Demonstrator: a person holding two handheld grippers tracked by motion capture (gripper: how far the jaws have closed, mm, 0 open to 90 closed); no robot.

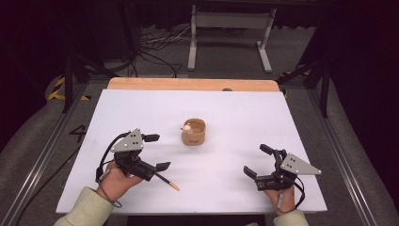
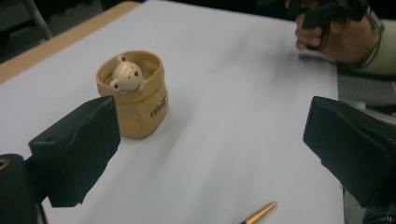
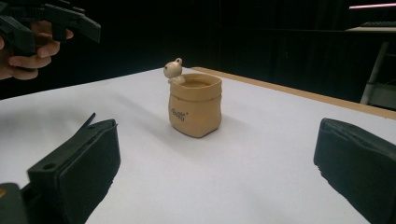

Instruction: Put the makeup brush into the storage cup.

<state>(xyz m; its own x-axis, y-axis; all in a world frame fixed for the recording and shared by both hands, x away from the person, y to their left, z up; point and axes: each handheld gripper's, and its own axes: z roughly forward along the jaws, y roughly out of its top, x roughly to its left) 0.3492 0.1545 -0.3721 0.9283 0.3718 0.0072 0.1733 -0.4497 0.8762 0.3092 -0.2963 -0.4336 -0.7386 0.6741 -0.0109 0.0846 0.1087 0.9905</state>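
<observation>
On the white table [image 1: 141, 108] a tan pot [image 1: 194, 132] stood mid-surface, within reach of both hands. Left gripper [image 1: 155, 151] and right gripper [image 1: 258, 161] hovered apart with jaws wide and empty, probably readying a grasp; a pen [image 1: 168, 181] lay just beside the left one.

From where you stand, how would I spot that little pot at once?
Look at the white table; near its middle stands a small tan pot, shaped like a sack. A pale bear head peeks over its rim, unlike the thin pen lying by the left gripper.
</observation>
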